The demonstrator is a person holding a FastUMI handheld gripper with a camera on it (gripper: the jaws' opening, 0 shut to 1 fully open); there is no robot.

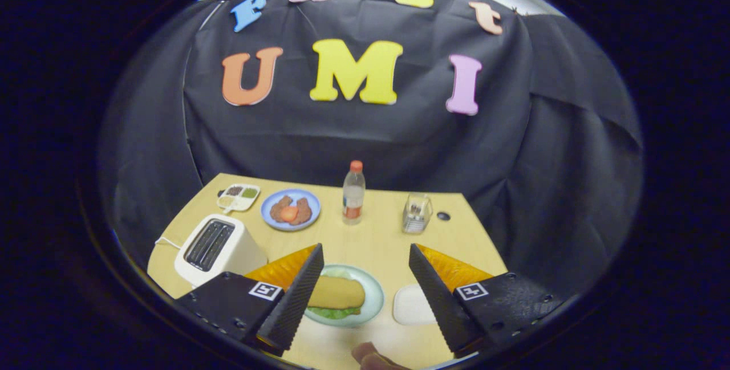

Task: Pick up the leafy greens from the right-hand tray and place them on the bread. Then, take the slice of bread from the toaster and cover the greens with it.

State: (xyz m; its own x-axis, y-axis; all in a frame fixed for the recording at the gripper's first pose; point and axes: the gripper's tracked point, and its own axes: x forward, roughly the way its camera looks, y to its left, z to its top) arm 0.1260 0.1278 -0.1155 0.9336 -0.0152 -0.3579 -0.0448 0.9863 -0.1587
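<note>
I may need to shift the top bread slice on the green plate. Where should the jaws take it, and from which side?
Grip the bread slice across its short width, near the middle, coming from above. It lies flat and long on the greens in the green plate. The gripper is open, with jaws either side of the plate.

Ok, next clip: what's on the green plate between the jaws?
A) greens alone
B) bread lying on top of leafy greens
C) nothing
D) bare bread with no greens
B: on the green plate, the bread lies over the leafy greens, which peek out beneath it; the gripper has its jaws wide apart and holds nothing, and the toaster slots look dark.
</note>
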